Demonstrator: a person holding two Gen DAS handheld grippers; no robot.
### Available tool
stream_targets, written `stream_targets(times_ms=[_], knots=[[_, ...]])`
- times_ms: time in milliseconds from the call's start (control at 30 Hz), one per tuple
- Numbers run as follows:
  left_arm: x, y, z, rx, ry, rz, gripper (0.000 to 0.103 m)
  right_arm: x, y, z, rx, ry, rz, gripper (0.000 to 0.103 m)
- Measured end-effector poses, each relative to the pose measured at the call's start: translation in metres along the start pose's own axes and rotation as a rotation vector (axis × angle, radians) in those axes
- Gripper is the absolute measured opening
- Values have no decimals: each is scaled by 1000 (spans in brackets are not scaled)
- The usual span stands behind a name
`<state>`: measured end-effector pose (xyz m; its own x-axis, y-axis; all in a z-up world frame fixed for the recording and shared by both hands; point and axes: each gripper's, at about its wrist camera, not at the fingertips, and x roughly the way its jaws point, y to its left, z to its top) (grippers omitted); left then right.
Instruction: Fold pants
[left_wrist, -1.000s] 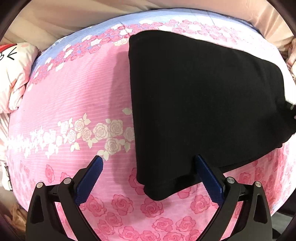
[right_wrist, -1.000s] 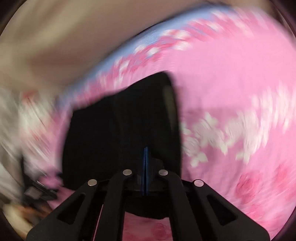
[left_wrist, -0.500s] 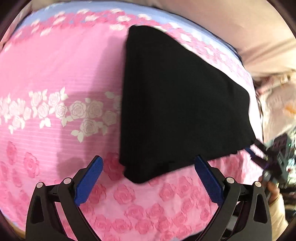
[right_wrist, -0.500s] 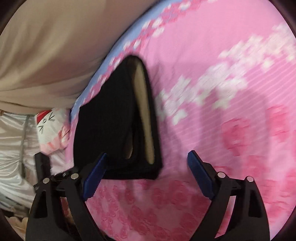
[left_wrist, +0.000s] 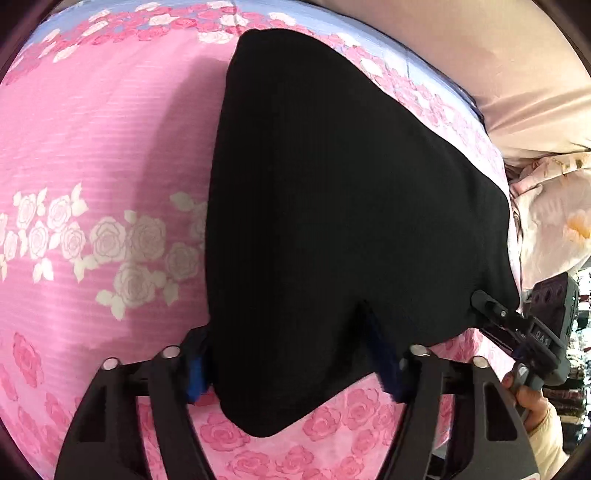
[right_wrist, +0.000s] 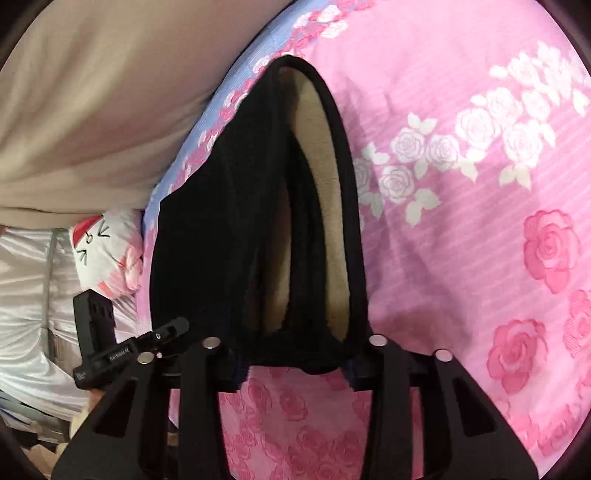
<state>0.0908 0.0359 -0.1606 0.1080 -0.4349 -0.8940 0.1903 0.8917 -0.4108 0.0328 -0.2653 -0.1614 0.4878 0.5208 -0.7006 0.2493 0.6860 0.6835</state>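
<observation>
- The pants (left_wrist: 332, 206), black and folded into a thick flat wedge, lie on a pink rose-print bedsheet (left_wrist: 92, 129); seen from the left wrist they run from the near edge of the bed to the far blue border (left_wrist: 258, 16).
- From the right wrist the pants (right_wrist: 221, 221) show their open waist end, with a tan fleece lining (right_wrist: 325, 192) inside the black outer cloth.
- The left gripper (left_wrist: 291, 363) straddles the near corner of the pants: the fabric sits between its blue pads (left_wrist: 384, 363) and bunches against them as the jaws close on it.
- The right gripper (right_wrist: 295, 365) straddles the near waist edge; its jaws too are closing, with the thick layered hem between them and against both arms.
- In the left wrist view the right gripper (left_wrist: 491, 310) appears at the pants' right corner, with a hand (left_wrist: 530, 402) on its handle below.
- In the right wrist view the left gripper (right_wrist: 162, 332) shows as a black body at the pants' left near side.
- A band of white roses (right_wrist: 461, 147) crosses the sheet right of the pants.
- Beyond the blue border hangs a beige curtain (right_wrist: 92, 110).
- Left of the bed lies a white cushion (right_wrist: 107, 251) with red and black marks.
</observation>
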Motion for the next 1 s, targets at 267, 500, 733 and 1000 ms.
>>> stream_targets(times_ms=[267,500,733,1000], knots=[[-39,9,-29,-8,26,-108,24,-41,31,-47,-79,88,13,32],[-27,23,-111,-37,124,-12,48,-41,-20,-96,-12,96,-77,70],[-65,-13,-78,173,-52,229,80,-55,-19,-53,15,11,12,77],[-21,-3,-42,51,37,133,81,-16,-4,-53,-61,48,-32,78]])
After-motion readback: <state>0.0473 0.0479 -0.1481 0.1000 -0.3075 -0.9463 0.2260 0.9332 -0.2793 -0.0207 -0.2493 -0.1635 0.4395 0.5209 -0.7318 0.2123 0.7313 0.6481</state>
